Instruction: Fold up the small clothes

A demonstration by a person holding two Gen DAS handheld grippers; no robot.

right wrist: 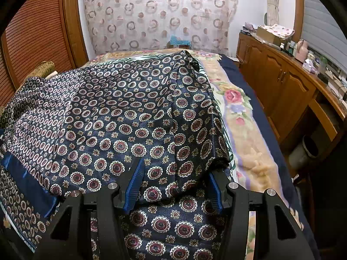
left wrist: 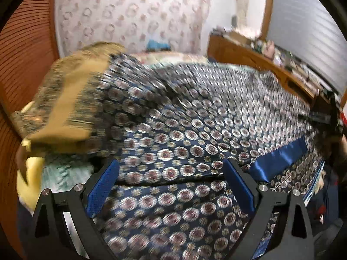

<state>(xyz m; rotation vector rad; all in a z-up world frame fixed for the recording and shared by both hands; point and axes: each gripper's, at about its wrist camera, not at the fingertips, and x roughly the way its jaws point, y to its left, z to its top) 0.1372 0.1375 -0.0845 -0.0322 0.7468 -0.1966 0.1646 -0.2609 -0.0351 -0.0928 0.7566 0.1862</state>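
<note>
Folding is only partly done, I think: the patterned garment (right wrist: 134, 117) lies on the bed (right wrist: 249, 134) with one flap over, my left gripper (left wrist: 171, 186) gapes wide and empty, my right gripper (right wrist: 175, 186) half-spread, gripping nothing.

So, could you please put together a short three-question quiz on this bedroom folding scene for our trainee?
1. True or false: the patterned garment lies on a floral blanket.
2. Which gripper has its jaws wider apart: A) left gripper B) right gripper?
3. What colour is the satin band on the garment?

Key
1. True.
2. A. The left gripper's jaws stand wide apart with nothing pinched; the right gripper's are narrower.
3. Blue.
</note>
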